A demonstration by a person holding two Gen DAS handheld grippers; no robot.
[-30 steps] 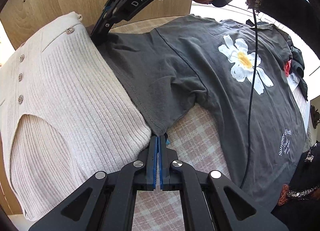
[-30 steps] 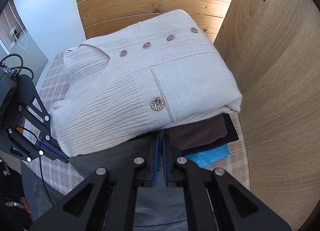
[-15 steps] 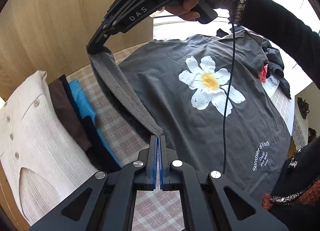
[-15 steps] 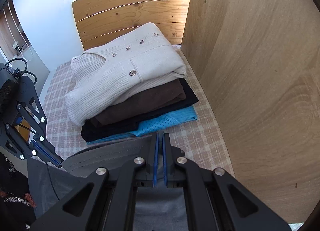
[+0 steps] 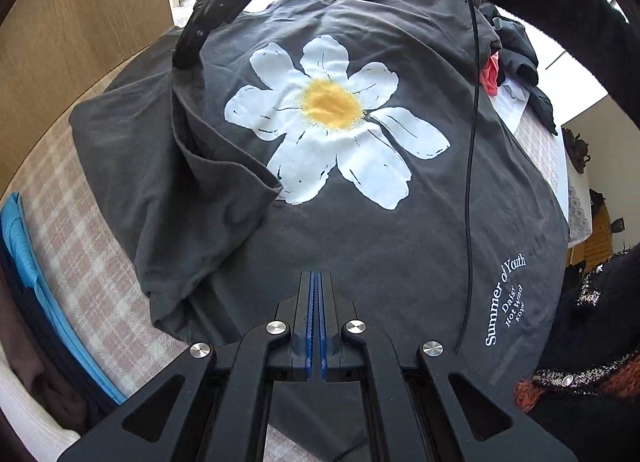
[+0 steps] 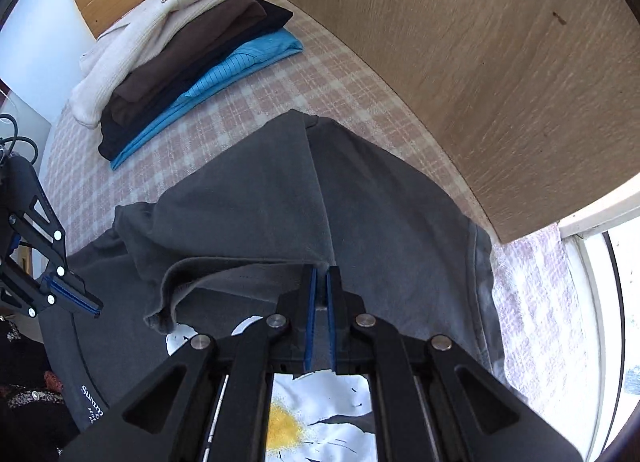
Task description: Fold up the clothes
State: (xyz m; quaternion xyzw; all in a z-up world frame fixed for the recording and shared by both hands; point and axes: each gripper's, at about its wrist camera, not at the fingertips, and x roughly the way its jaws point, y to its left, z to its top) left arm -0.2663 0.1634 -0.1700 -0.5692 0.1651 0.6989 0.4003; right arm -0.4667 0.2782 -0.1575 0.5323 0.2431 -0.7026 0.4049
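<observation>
One grey T-shirt (image 5: 360, 254) lies lengthwise, hem nearest; left fingers (image 5: 316, 294) closed, right fingers (image 6: 320, 286) parting.

1. A surface covered by a pink-and-white checked cloth (image 6: 320, 74) carries everything.
2. A dark grey T-shirt (image 5: 400, 254) with a daisy print lies spread directly under both grippers, one sleeve folded over its body.
3. Ahead and left of the right gripper (image 6: 320, 282), well apart, sits a stack of folded clothes (image 6: 192, 50), its blue bottom piece on the cloth.
</observation>
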